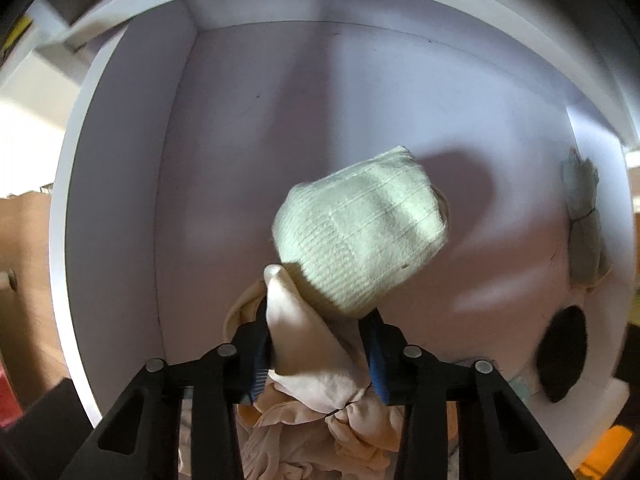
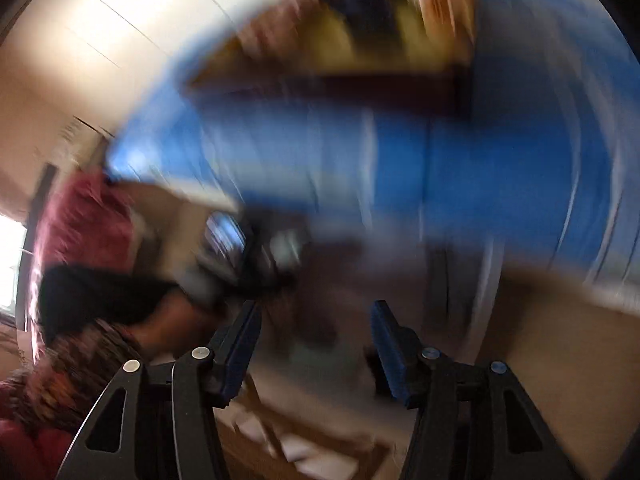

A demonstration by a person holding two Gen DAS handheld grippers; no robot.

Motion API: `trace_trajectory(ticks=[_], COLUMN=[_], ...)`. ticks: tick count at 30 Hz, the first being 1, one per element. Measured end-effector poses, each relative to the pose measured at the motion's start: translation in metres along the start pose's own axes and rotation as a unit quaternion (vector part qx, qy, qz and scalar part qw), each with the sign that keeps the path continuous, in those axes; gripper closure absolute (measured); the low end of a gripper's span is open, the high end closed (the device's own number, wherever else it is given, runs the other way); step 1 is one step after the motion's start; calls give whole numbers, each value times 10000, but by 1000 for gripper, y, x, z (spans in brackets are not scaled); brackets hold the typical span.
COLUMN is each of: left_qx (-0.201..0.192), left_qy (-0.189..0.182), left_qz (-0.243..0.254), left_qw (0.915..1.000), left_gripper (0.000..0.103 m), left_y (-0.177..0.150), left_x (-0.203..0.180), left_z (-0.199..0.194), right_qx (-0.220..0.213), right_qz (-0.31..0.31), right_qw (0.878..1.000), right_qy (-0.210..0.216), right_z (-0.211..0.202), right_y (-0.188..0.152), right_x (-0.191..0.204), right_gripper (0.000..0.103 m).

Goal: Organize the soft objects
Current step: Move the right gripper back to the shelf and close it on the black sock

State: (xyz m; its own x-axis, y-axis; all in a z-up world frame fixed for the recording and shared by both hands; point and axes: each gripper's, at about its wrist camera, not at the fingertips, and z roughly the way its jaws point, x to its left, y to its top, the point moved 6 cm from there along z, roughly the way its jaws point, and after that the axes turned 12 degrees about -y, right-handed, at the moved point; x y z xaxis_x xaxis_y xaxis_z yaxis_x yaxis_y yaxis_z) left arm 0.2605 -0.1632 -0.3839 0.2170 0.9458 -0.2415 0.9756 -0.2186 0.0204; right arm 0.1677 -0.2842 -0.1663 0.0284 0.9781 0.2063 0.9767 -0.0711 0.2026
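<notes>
Fingers, left gripper [image 1: 318, 344]: clamped on my peach cloth [image 1: 308, 344], knit hat [image 1: 360, 236] bundled with it, held inside the white cubby [image 1: 120, 184]. Right gripper [image 2: 316, 344]: fingers wide, empty; view blurred. Already shelved: grey plush [image 1: 582, 216], black item [image 1: 562, 352]. Outstanding, I judge: release this bundle.

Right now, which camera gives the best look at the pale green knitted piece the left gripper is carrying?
The left wrist view. The pale green knitted piece fills its centre, sharp, bundled with peach fabric that the left gripper is shut on, in front of a white cubby. The right wrist view is motion-blurred and does not show it; the right gripper is open.
</notes>
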Motion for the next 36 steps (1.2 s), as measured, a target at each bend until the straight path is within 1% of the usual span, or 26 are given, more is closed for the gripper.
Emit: trace_trajectory(ticks=[1,2,4,5,7,9,10,14,18,19,24,27,33,35,36], left_qx=[-1,2,-7,-14,-36,-41,-43,-54,-111,-133,-269,-312,-316,-331,-343], left_qy=[-61,-137,-222,-261,-334,-353,-353,-365,-461,-474,-587,-646,-653,-662,-674], left_qz=[-81,-179,-304,-361,-450,-473,-470,-483,-587,-603,-667,-719,-741,-753,-759], left_qw=[9999,9997,9993,9990,9984,9982,9983,9982,9972,9970,9957,9948,9946,9944,9942], left_gripper=[65,67,68,69,69,70,70,71,73,73,74,75,75,75,75], left_y=[0,-1,-3,-6,-7,-9,-10,-15,-12,-18,-27,-36,-40,-39,-40], left_x=[3,7,16,21,26,31,34,37,34,32,42,49,57,57,59], left_z=[-1,-3,-4,-3,-5,-5,-5,-9,-12,-2,-10,-17,-16,-19,-20], right_qx=[311,533,849,1060,1240,1414,1457,1702,1896,1930,2139,2203,2242,2246,2209], right_qz=[126,211,297,263,151,44,32,147,13,-10,-150,-167,-217,-224,-275], right_qw=[9994,9982,9955,9928,9898,9868,9859,9802,9742,9727,9648,9619,9590,9580,9568], right_qy=[-131,-164,-289,-492,-684,-790,-819,-999,-1225,-1290,-1525,-1610,-1717,-1768,-1873], right_z=[24,41,66,80,96,112,116,141,163,167,187,194,205,208,209], right_y=[-11,-18,-27,-32,-41,-45,-46,-53,-60,-61,-71,-75,-82,-83,-82], right_x=[-5,-8,-13,-16,-18,-18,-17,-22,-26,-27,-32,-34,-32,-31,-31], right_gripper=[45,44,41,40,28,23,23,23,23,23,23,23,23,29,38])
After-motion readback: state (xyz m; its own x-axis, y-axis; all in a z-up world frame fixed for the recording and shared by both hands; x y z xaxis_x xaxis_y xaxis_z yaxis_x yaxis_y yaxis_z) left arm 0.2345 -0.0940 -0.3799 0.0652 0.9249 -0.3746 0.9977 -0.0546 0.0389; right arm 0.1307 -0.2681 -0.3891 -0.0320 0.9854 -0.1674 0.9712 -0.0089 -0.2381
